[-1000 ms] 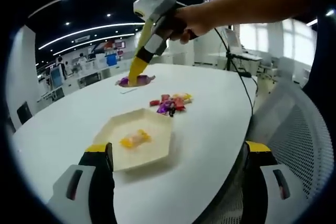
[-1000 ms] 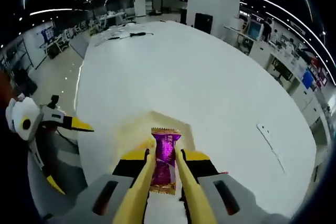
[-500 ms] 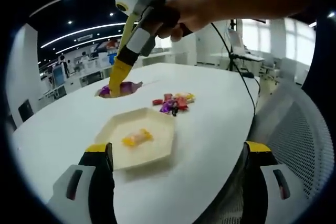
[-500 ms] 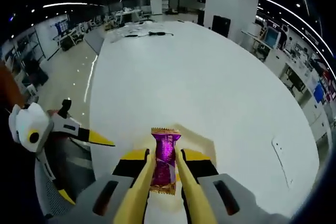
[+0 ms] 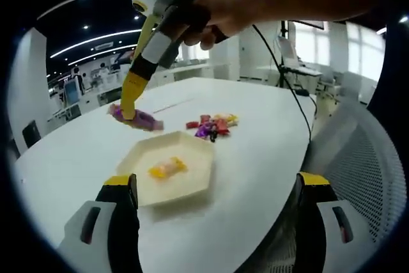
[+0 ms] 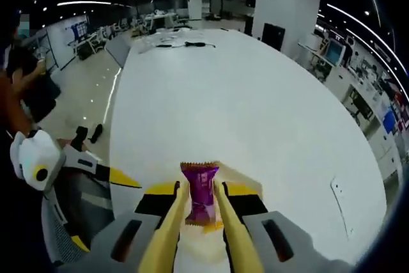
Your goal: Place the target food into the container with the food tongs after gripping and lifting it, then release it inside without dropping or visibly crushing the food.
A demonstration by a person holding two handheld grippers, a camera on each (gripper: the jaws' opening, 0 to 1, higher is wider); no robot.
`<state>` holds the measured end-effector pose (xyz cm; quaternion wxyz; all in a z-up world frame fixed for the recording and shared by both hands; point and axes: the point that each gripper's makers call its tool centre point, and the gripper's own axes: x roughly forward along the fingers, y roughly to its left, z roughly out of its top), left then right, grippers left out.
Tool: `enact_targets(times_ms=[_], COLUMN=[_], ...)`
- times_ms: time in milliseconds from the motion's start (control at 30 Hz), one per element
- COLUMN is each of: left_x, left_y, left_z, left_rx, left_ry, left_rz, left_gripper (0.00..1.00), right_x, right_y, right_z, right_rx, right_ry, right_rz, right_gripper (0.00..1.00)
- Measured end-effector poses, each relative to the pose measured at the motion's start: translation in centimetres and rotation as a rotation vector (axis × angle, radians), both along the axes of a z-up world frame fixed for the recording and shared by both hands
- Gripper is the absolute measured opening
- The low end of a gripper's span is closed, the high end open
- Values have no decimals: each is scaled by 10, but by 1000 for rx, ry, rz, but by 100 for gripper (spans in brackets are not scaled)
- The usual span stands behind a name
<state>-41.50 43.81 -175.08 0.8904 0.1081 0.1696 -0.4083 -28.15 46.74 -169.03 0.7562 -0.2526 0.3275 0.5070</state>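
Note:
A cream hexagonal tray (image 5: 192,183) lies on the white table (image 5: 255,139) with a yellow wrapped candy (image 5: 165,169) inside it. Behind it sits a small pile of wrapped candies (image 5: 211,126). My right gripper (image 5: 131,105), held by a hand, has yellow tongs shut on a purple wrapped candy (image 5: 139,119) just above the tray's far left edge. In the right gripper view the tongs (image 6: 199,190) pinch the purple candy (image 6: 199,201) upright over the tray (image 6: 246,177). My left gripper (image 5: 217,182) stands wide open at the table's near edge, holding nothing.
A white mesh chair (image 5: 358,151) stands at the right of the table. A black cable (image 5: 287,81) runs across the far side of the table. In the right gripper view the left gripper (image 6: 38,164) appears at the left, and a small flat object (image 6: 339,193) lies on the table.
The right gripper carried the purple candy leftward and down toward the tray's far edge. The candy now hangs tilted under the tongs. The left gripper stayed still.

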Motion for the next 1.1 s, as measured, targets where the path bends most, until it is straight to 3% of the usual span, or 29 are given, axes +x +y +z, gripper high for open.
enact_targets(times_ms=[767, 1100], left_x=[-2, -3], left_y=[-1, -2], left_z=[-2, 0], left_rx=[6, -5], left_ry=[10, 6], left_rz=[-9, -14], left_gripper=[99, 99], right_x=[3, 14], right_y=[-23, -46], right_z=[12, 31], right_rx=[18, 31], right_ry=[-29, -85], right_rz=[-40, -81], right_gripper=[25, 25])
